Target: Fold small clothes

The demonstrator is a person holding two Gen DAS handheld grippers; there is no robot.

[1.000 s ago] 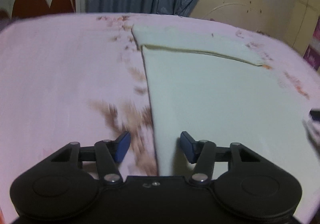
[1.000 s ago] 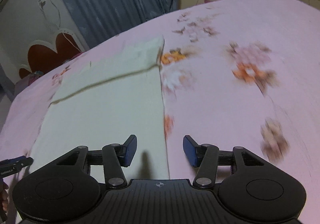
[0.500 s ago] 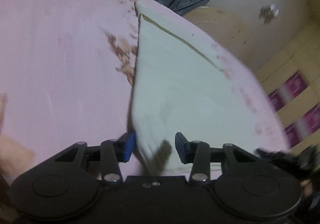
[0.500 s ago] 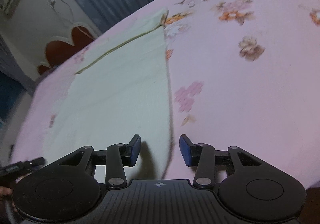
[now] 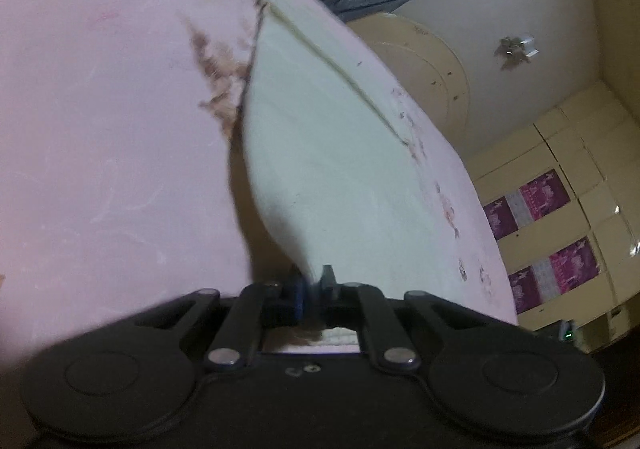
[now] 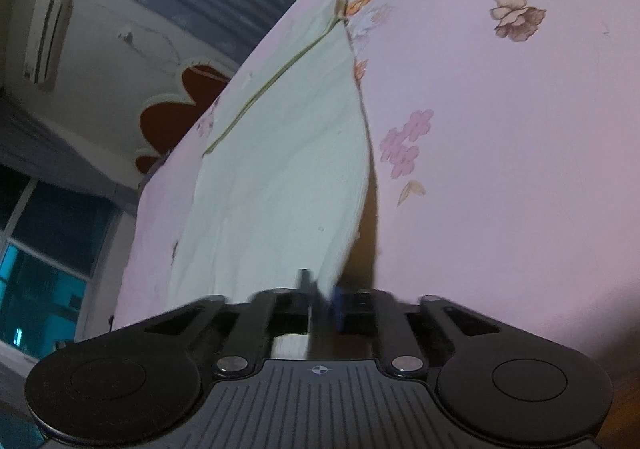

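Both grippers, spread apart half a second ago, now pinch the near corners of the pale green cloth [image 5: 328, 169] on the pink floral bedsheet [image 5: 112, 129]: the left gripper [image 5: 314, 291] clamps its left corner, the right gripper [image 6: 322, 299] its right corner, lifting the near edge while the far end lies flat.

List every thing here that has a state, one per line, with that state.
Left gripper: shut on the cloth's near left corner.
Right gripper: shut on the cloth's near right corner.
Cloth: pale green, near edge lifted, far part flat on the bedsheet, far edge already folded.
Bedsheet: pink, floral, spread flat.
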